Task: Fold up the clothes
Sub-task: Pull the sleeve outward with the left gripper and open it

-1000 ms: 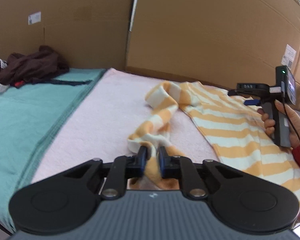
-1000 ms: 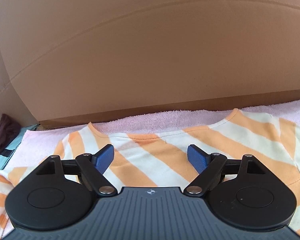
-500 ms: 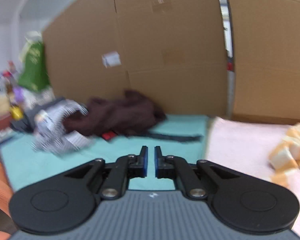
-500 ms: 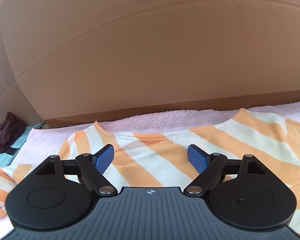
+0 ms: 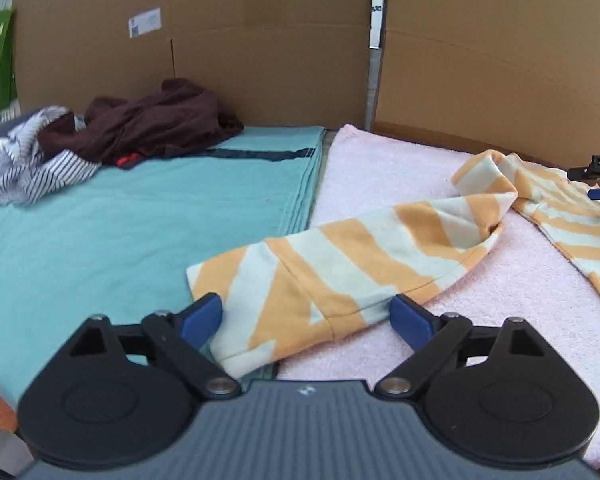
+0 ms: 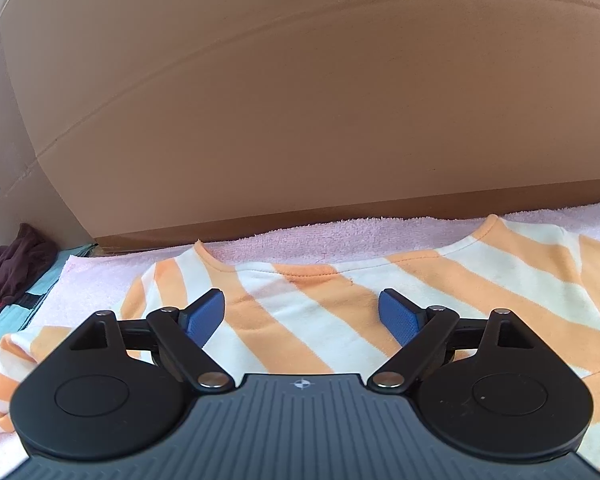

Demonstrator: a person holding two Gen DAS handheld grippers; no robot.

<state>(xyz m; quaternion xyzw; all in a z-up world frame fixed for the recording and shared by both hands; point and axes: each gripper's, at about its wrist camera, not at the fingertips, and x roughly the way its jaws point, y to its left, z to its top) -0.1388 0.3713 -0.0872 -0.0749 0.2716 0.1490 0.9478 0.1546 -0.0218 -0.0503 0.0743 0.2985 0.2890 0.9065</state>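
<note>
one striped shirt (image 5: 352,264), two towels, two heaped garments, two claws.

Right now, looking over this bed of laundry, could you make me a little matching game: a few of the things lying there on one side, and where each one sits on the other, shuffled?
Things:
1. striped sleeve
2. dark brown garment
3. navy-striped white cloth
4. shirt neckline

Places:
A. far left edge of the teal sheet
B. heaped at the back of the teal sheet, against the cardboard wall
C. between the open fingers of the left gripper
D. just ahead of the open right gripper, on the pink towel

Pairs: 1-C, 2-B, 3-A, 4-D
</note>
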